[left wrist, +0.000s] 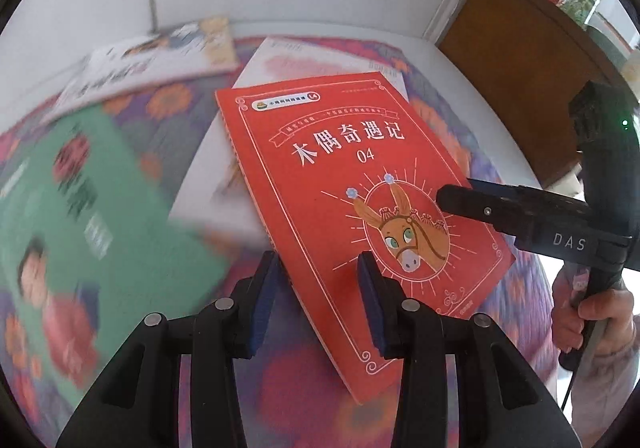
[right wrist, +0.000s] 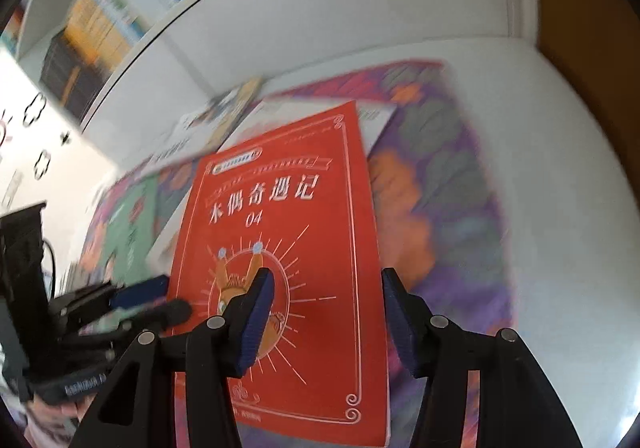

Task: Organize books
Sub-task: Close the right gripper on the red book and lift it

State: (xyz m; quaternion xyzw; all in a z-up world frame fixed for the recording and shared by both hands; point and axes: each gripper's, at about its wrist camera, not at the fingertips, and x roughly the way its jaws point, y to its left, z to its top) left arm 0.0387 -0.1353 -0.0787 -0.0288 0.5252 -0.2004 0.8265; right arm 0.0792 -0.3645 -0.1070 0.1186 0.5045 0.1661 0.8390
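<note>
Right gripper point(right wrist: 326, 312), jaws parted, straddles the red book's point(right wrist: 288, 248) right edge, its length running straight ahead; left gripper point(left wrist: 318, 288) grips its spine edge.

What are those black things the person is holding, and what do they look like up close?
Each is a hand-held gripper: the left and the right are black plastic with two fingers, dark blue ribbed pads and round silver pins. The right one's body bears white "DAS" lettering, a small green light and a thin dark cable. The person's sleeve looks pale pink.
</note>
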